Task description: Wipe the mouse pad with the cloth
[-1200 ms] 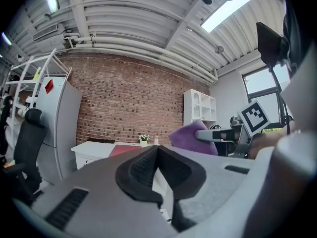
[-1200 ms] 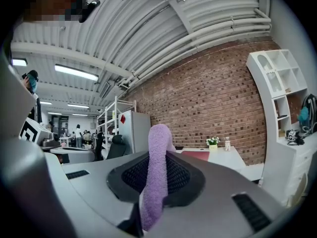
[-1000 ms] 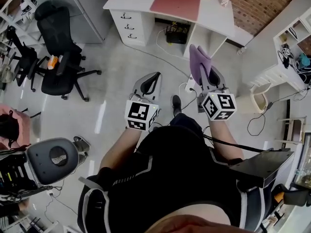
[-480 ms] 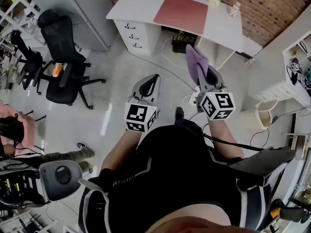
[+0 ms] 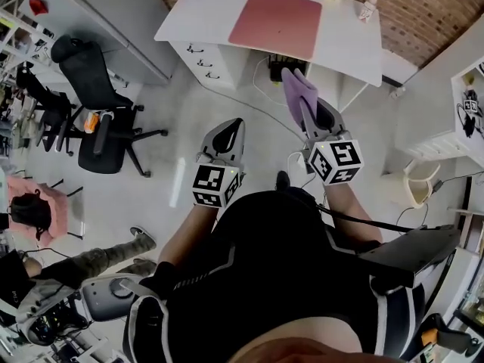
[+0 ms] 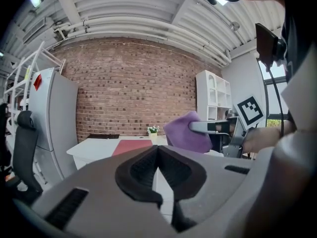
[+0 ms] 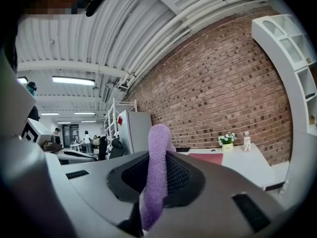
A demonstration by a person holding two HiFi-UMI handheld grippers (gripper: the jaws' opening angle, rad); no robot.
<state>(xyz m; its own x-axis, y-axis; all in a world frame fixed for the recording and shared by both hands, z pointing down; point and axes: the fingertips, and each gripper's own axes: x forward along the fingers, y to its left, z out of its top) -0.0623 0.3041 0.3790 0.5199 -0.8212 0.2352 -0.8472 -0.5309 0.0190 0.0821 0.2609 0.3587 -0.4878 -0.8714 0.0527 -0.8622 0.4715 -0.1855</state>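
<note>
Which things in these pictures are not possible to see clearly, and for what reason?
- Mouse pad: any dirt on it is too small to see, head view.
- Cloth: seen edge-on in the right gripper, so its full shape is hidden, right gripper view.
- Bottle: label too small to read, right gripper view.

Fuzzy purple cloth (image 7: 157, 177), matt pad (image 5: 275, 24)

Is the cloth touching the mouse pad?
No, the cloth sits in the right hand-held gripper, short of the mouse pad.
</note>
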